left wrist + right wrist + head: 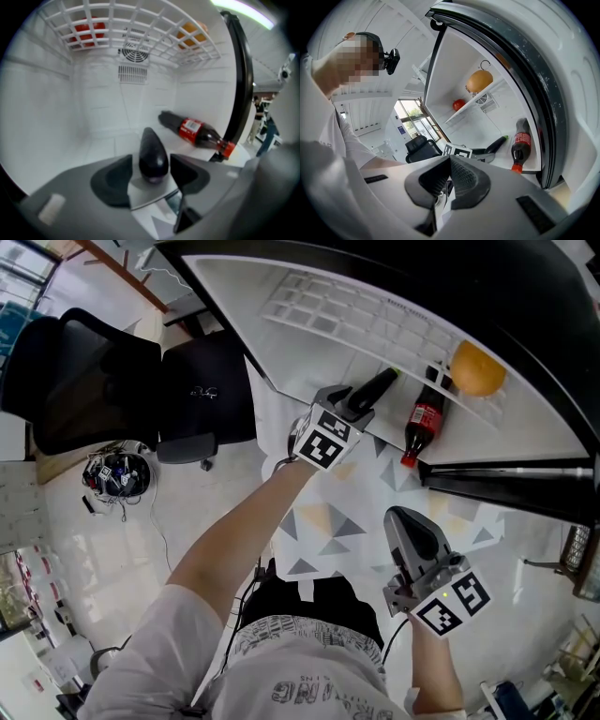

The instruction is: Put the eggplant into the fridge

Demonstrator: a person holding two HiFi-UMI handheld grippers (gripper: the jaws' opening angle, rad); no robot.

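Purple eggplant (pixel 153 155) on fridge floor (pixel 105 140) | left tongs (pixel 151 163) spread around it | right tongs (pixel 449 159) pressed together

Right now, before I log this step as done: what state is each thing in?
fridge: open.
eggplant: inside the fridge's lower compartment, between the left gripper's jaws.
left gripper: open, not clamping the eggplant.
right gripper: shut, empty.
cola bottle: on its side, capped.

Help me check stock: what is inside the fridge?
An eggplant and a lying cola bottle on the fridge floor; an orange and a red item on the wire shelf above. The left gripper covers the near floor.
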